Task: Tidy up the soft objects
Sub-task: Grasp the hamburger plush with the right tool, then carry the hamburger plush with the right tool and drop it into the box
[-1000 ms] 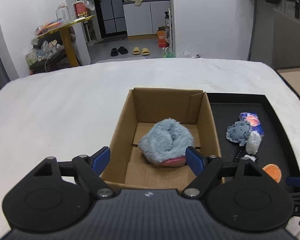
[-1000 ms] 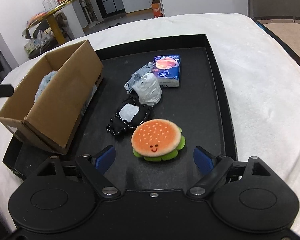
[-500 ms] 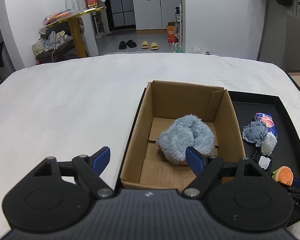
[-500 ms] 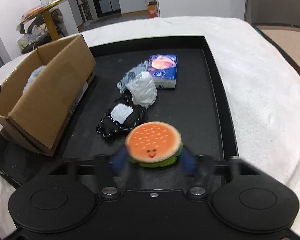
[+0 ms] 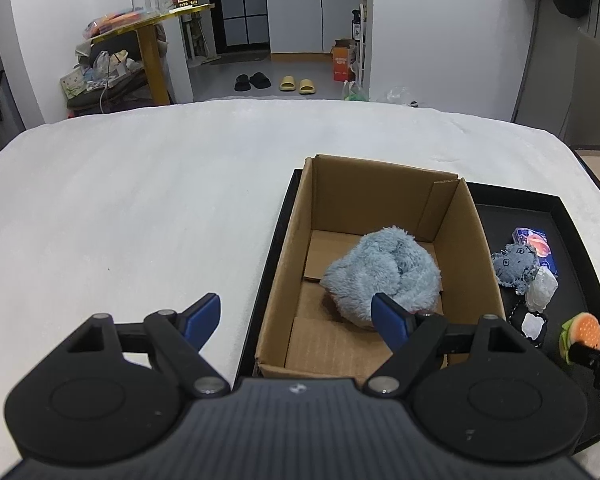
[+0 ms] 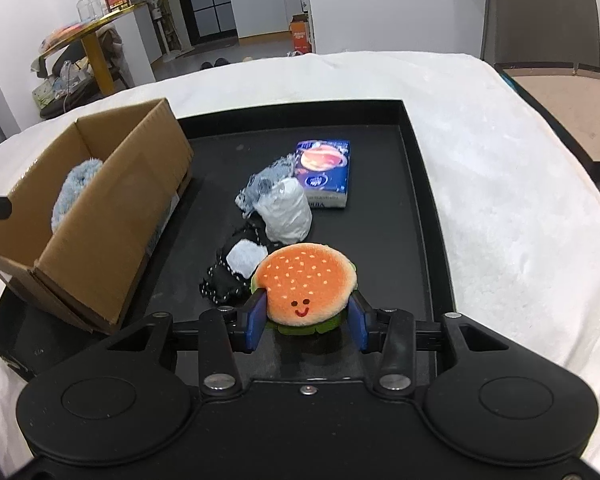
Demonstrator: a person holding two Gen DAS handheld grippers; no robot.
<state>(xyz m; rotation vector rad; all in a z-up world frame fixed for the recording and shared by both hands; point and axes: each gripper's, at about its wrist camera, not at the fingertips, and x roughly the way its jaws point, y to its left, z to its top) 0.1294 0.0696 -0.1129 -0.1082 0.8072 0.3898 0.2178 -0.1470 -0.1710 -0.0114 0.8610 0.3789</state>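
My right gripper [image 6: 307, 324] is shut on an orange plush burger [image 6: 306, 282] and holds it just above the black tray [image 6: 428, 216]. The burger also shows in the left wrist view [image 5: 582, 336]. A cardboard box [image 6: 112, 216] stands on the tray's left part with a fluffy blue plush [image 5: 384, 276] inside. On the tray lie a black and white plush [image 6: 236, 272], a white wrapped bundle [image 6: 286, 210], a grey plush [image 5: 514, 266] and a blue packet [image 6: 324, 172]. My left gripper [image 5: 296, 316] is open and empty over the box's near left wall.
The tray rests on a white fuzzy cover [image 5: 140, 200]. A second tray with a brown inside [image 6: 560, 112] sits at the far right. A yellow side table [image 5: 148, 40] with clutter stands beyond the far edge.
My right gripper has closed on the burger and lifted it slightly. My left gripper has moved left and back, away from the box, still open.
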